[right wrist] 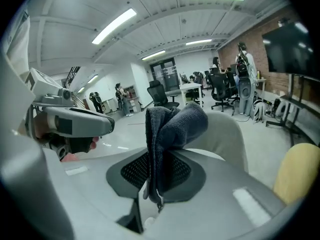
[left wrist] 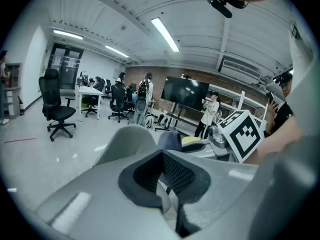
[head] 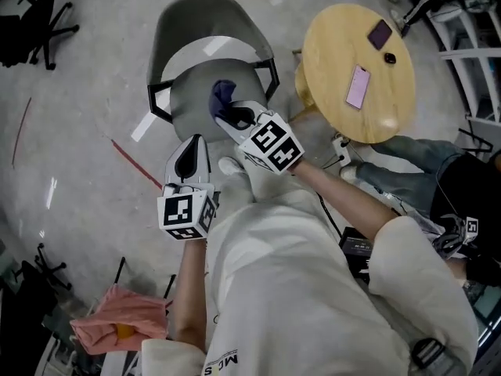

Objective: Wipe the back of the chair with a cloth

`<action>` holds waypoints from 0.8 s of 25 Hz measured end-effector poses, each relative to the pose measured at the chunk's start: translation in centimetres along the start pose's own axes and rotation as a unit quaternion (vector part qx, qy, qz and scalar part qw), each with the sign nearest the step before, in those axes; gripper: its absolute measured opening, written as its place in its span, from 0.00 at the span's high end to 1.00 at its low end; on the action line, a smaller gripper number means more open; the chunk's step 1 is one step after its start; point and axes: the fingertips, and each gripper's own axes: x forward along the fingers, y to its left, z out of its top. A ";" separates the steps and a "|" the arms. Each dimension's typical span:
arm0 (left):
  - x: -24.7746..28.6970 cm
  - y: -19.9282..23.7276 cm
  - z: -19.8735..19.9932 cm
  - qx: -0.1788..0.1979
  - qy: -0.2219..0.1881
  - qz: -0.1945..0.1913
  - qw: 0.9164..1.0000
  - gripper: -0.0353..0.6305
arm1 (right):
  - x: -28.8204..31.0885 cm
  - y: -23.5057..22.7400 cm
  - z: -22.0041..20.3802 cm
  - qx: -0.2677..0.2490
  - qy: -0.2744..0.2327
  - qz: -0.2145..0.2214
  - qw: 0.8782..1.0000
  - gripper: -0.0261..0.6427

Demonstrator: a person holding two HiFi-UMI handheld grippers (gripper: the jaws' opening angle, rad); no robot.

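While clamped on nubbly cloth, right gripper above curved chair; left gripper closed.

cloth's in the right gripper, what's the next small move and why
Probably ease the right gripper forward until the cloth presses against the chair back. Its jaws are shut on the cloth, but the cloth sits over the seat and appears apart from the back, so there is no wiping contact yet.
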 end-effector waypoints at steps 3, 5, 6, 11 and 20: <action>-2.1 -2.3 0.5 0.011 -0.008 -0.013 1.000 0.94 | -3.6 1.4 0.6 0.010 -0.023 -0.015 1.000 0.85; -3.3 -3.5 0.3 0.017 -0.008 -0.023 1.000 0.94 | -5.7 2.3 0.7 0.020 -0.036 -0.026 0.999 0.85; -3.8 -4.1 0.2 0.018 -0.006 -0.027 0.999 0.95 | -6.7 2.8 0.7 0.022 -0.041 -0.031 0.998 0.85; -5.9 -7.0 0.4 0.016 -0.007 -0.034 0.999 0.94 | -11.1 5.0 1.2 0.022 -0.053 -0.024 0.998 0.85; -7.2 -13.1 3.3 0.004 -0.041 -0.006 0.999 0.94 | -19.6 6.6 4.1 -0.016 -0.096 -0.012 0.995 0.85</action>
